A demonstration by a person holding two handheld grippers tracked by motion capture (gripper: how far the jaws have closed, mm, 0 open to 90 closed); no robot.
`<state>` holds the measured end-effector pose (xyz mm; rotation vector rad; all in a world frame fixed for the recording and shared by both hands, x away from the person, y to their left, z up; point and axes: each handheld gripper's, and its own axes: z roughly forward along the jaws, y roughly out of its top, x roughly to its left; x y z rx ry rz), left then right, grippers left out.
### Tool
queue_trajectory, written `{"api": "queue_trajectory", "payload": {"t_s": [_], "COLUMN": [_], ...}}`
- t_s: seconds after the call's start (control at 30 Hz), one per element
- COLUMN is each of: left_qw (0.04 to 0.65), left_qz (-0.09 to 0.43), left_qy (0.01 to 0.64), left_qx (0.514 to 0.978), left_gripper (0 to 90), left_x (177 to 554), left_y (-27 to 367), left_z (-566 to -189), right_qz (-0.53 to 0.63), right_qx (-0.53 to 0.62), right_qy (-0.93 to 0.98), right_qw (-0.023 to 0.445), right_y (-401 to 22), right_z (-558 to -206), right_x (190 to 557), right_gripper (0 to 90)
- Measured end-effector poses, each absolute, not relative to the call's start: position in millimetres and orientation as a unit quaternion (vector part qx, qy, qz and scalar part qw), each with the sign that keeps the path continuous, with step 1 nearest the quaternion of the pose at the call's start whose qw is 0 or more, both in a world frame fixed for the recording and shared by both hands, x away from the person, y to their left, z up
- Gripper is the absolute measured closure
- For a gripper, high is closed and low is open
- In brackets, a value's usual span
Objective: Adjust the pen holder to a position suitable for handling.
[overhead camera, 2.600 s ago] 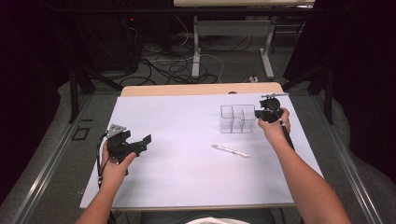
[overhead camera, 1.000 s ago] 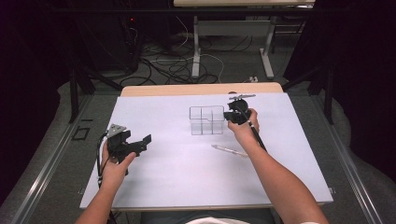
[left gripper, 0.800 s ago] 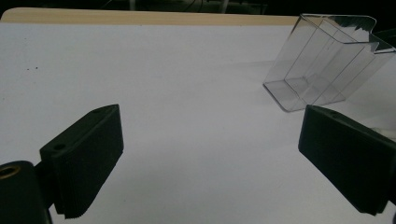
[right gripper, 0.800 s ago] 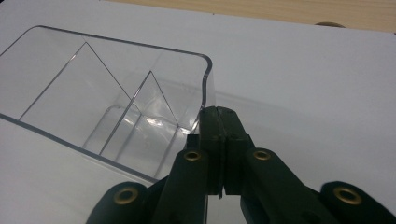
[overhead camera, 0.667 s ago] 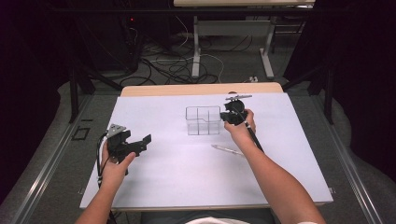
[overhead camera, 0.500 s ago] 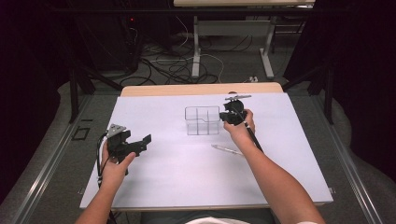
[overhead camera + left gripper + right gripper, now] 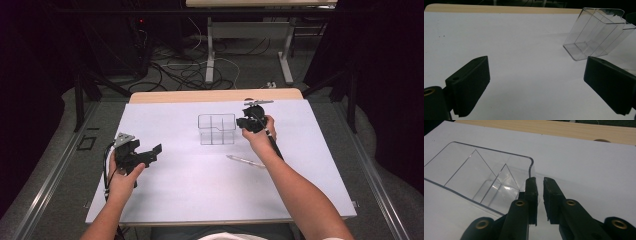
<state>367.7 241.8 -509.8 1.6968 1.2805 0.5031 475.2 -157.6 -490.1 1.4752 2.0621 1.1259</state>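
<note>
A clear plastic organiser box (image 7: 216, 129) with inner dividers stands near the middle of the white table top (image 7: 190, 190). My right gripper (image 7: 244, 123) is at the box's right end. In the right gripper view its jaws (image 7: 540, 195) straddle the box's (image 7: 474, 175) near corner wall. They have just been opening, and a narrow gap shows beside the wall. My left gripper (image 7: 150, 152) hovers open at the table's left, away from the box. Its wide-apart jaws (image 7: 536, 85) have nothing between them, and the box (image 7: 594, 35) lies farther off at the upper right.
A clear pen (image 7: 245, 161) lies on the table just under my right forearm. The table's wooden back edge (image 7: 215, 95) runs behind the box. Cables and desk legs lie on the dark floor beyond.
My right gripper and the box slid left from the table's right side toward its middle, then came to rest. The left gripper has stayed where it was.
</note>
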Motion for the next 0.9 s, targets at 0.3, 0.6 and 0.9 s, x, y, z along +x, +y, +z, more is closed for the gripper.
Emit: {"api": "queue_trajectory", "payload": {"t_s": [0.3,0.6,0.9], "left_qw": [0.460,0.460,0.461], "left_qz": [0.205,0.206,0.205], "left_qy": [0.521,0.521,0.523], "left_qx": [0.689,0.689,0.687], "left_gripper": [6.6,6.7,6.7], "left_x": [367,367,366], "left_y": [243,242,243], "left_z": [-509,-509,-509], "right_qz": [0.416,0.422,0.433], "right_qx": [0.506,0.487,0.456], "right_qy": [0.733,0.745,0.758], "right_qw": [0.184,0.173,0.172], "right_y": [-165,-173,-178], "right_z": [-476,-468,-462], "right_x": [468,462,456], "right_gripper": [72.7,64.4,53.0]}}
